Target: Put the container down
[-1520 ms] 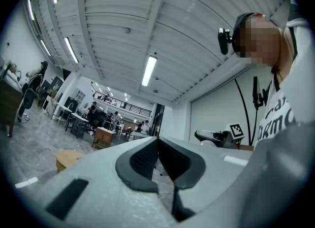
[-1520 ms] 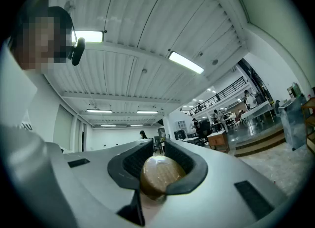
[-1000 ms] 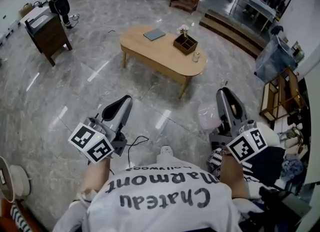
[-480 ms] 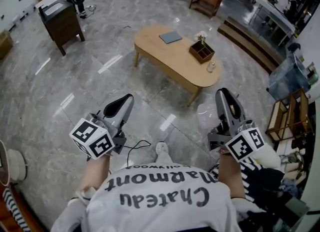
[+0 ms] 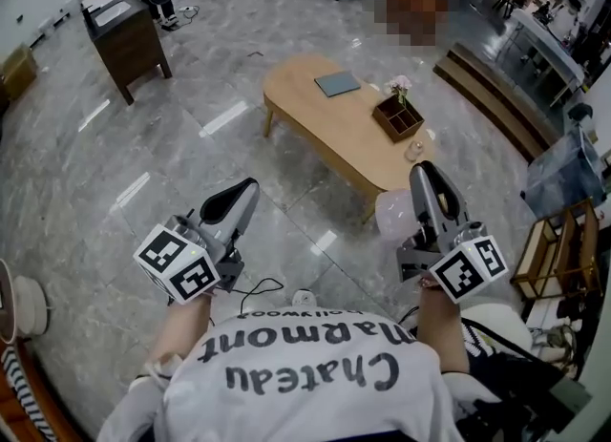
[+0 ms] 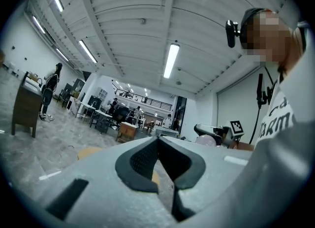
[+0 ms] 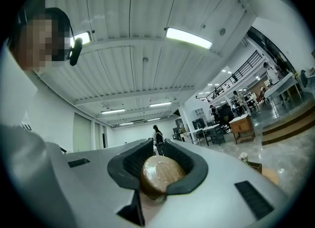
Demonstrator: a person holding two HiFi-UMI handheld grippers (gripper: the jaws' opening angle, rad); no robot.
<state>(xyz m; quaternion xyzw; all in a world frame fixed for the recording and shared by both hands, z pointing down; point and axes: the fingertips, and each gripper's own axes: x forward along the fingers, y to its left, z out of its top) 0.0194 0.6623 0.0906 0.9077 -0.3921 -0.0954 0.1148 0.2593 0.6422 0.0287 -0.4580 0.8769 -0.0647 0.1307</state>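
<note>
In the head view my right gripper (image 5: 420, 171) points forward at the lower right, shut on a pale translucent container (image 5: 393, 213) that hangs at its left side. The right gripper view shows the container's brown rounded top (image 7: 157, 173) wedged between the dark pads of the right gripper (image 7: 157, 146). My left gripper (image 5: 246, 185) is held out level at the lower left, jaws together with nothing between them; in the left gripper view the left gripper (image 6: 158, 139) has its pads meeting at the tips. A light wooden oval table (image 5: 325, 115) stands ahead of both grippers.
On the table lie a grey-blue book (image 5: 337, 83), a wooden box with flowers (image 5: 398, 115) and a small glass (image 5: 414, 151). A dark cabinet (image 5: 129, 37) stands far left, low steps (image 5: 496, 96) at the right, a wooden rack (image 5: 554, 240) beside me. A cable (image 5: 258, 289) trails on the marble floor.
Both grippers have been carried forward over the floor and the table now lies closer, nearer the right gripper. The grip on the container is unchanged.
</note>
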